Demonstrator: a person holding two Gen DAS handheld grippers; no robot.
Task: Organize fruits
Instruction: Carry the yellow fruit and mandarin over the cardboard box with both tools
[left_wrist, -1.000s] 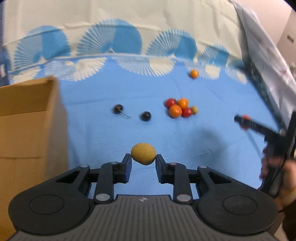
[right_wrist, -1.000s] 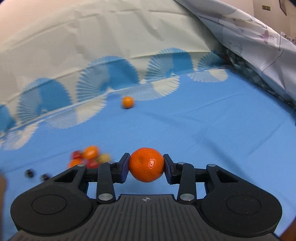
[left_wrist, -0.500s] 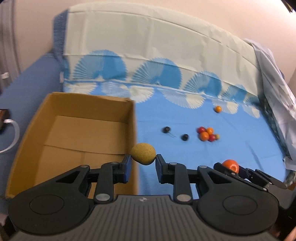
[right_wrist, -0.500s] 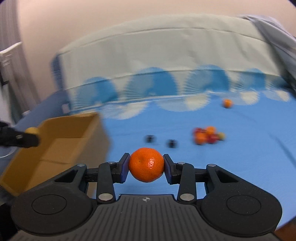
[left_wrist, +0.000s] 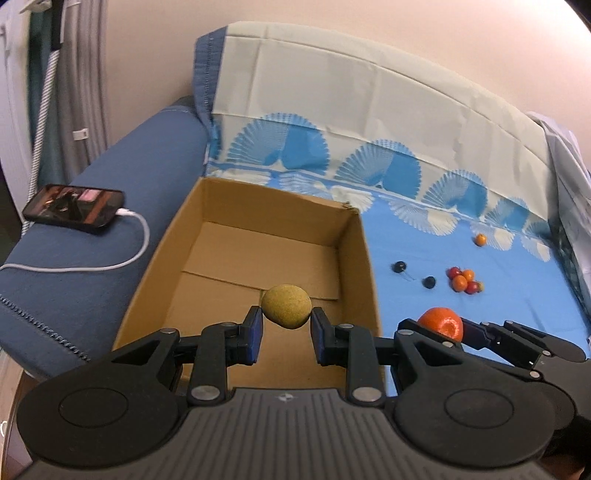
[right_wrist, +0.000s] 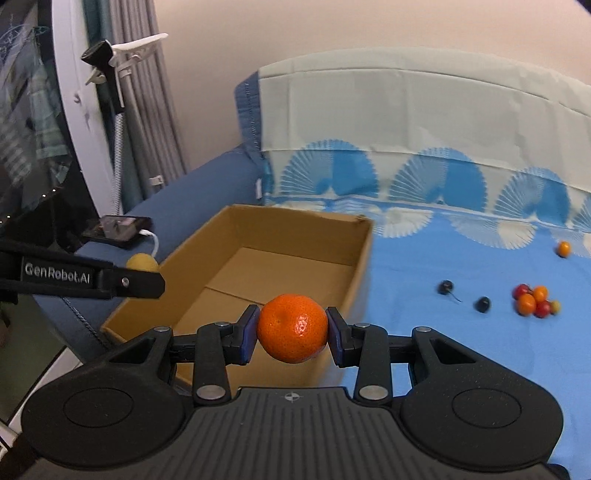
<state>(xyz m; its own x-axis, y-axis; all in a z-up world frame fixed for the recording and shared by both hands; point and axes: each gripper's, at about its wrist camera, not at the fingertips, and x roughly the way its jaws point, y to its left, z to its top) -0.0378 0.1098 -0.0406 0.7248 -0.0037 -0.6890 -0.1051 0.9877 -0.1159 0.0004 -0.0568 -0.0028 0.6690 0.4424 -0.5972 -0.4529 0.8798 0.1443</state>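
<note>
- Gripping a yellow fruit (left_wrist: 286, 306), the left gripper (left_wrist: 286, 328) is held over the box (left_wrist: 364, 258).
- A mandarin (right_wrist: 292, 327) is clamped by the right gripper (right_wrist: 291, 334) at the box's right edge.
- If released there, the mandarin could be bounced onto the sheet (right_wrist: 461, 332).

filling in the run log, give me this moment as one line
left gripper: shut on yellow fruit | right gripper: shut on tangerine | cardboard box: empty
</note>
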